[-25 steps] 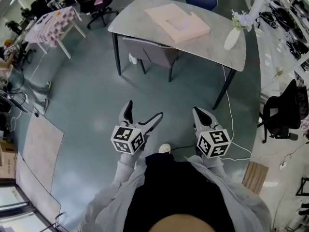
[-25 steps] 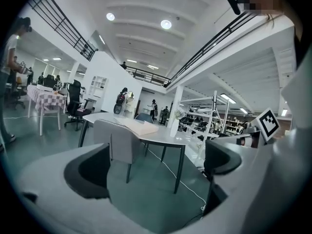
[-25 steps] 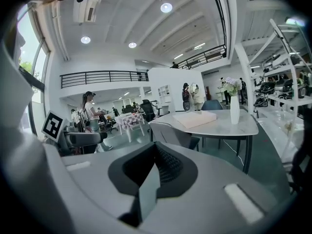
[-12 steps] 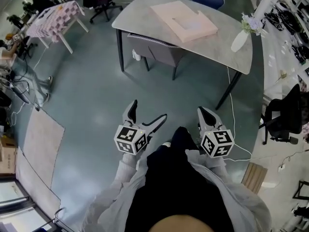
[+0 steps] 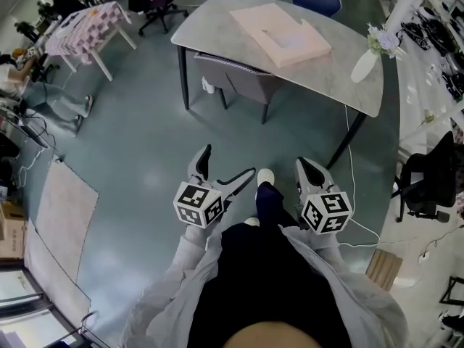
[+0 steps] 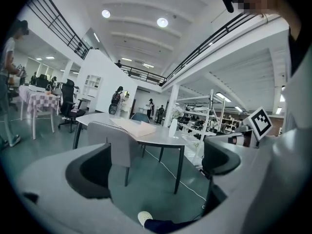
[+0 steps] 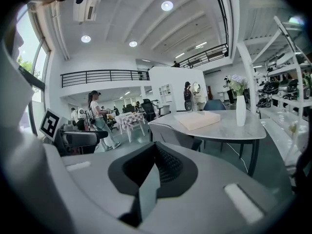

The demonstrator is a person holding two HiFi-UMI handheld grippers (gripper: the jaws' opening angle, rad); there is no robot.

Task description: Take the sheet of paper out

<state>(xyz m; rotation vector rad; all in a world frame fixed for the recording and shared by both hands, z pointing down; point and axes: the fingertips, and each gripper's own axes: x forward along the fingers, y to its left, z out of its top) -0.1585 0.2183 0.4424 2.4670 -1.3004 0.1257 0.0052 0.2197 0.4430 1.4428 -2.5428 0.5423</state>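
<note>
While far from left gripper (image 5: pixel 228 161) and right gripper (image 5: pixel 303 167), pink box (image 5: pixel 279 31) on table (image 5: pixel 217 27).

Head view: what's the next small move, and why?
Probably a step toward the grey table: the pink flat box on it lies far beyond both grippers. The left gripper is open, the right gripper shut, neither holding anything.

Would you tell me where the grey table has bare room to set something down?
The grey table's left end, between its edge and the pink box, is bare. So is the near strip between the pink box and the white vase. The right end around the vase is tighter.
</note>
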